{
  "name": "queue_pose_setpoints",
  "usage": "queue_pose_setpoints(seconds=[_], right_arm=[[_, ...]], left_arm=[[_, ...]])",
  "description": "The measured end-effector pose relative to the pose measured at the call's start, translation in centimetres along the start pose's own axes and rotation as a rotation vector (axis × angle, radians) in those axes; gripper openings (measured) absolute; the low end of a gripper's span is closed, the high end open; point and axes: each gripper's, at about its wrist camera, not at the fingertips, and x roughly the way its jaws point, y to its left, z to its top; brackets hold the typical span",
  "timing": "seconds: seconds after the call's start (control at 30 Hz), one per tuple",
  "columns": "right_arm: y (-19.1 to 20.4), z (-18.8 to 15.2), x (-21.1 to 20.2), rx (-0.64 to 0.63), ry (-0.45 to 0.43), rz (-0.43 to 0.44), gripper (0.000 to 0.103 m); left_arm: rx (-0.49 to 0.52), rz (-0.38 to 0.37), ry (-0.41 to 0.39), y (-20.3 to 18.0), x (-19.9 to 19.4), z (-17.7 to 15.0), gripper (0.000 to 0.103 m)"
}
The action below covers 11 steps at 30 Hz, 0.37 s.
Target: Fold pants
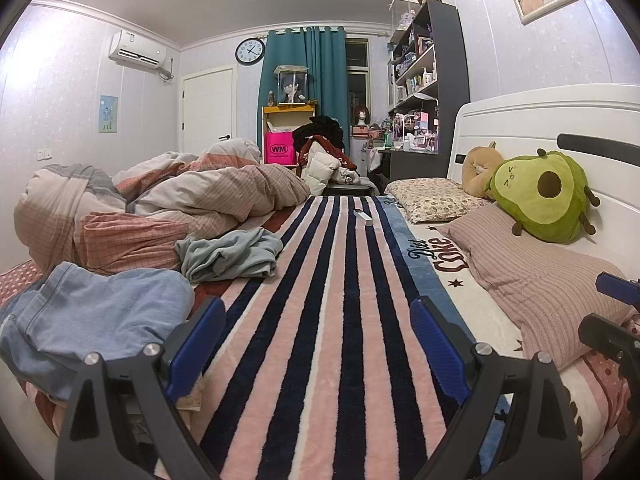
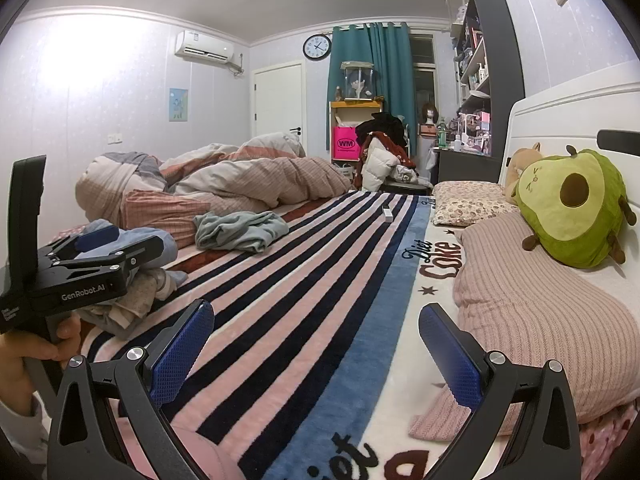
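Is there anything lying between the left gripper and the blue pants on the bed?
Nothing visible. The left gripper is open over the striped blanket, and the blue pants lie just beside its left finger.

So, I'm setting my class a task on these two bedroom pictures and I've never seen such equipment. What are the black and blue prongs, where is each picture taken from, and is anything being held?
There is no robot. A person holds a two-finger gripper in each hand, and each carries a wide-angle camera looking along its fingers. One picture comes from the left gripper, the other from the right gripper. The blue prongs are finger pads. Both grippers are open and hold nothing.

Below lies a striped blanket on a bed. On it are crumpled blue jeans, a grey-green garment, a bunched duvet, pillows and an avocado plush toy. In the right view you also see the left gripper from the side, in the person's hand.
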Motion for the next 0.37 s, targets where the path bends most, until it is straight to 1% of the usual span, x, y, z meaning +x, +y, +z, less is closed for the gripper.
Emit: queue_pose_setpoints(seconds=[0.37], right_arm=[[0.05, -0.12, 0.01, 0.002, 0.0, -0.001, 0.102]], left_arm=[[-0.005, 0.006, 0.01, 0.12, -0.09, 0.11, 0.092]])
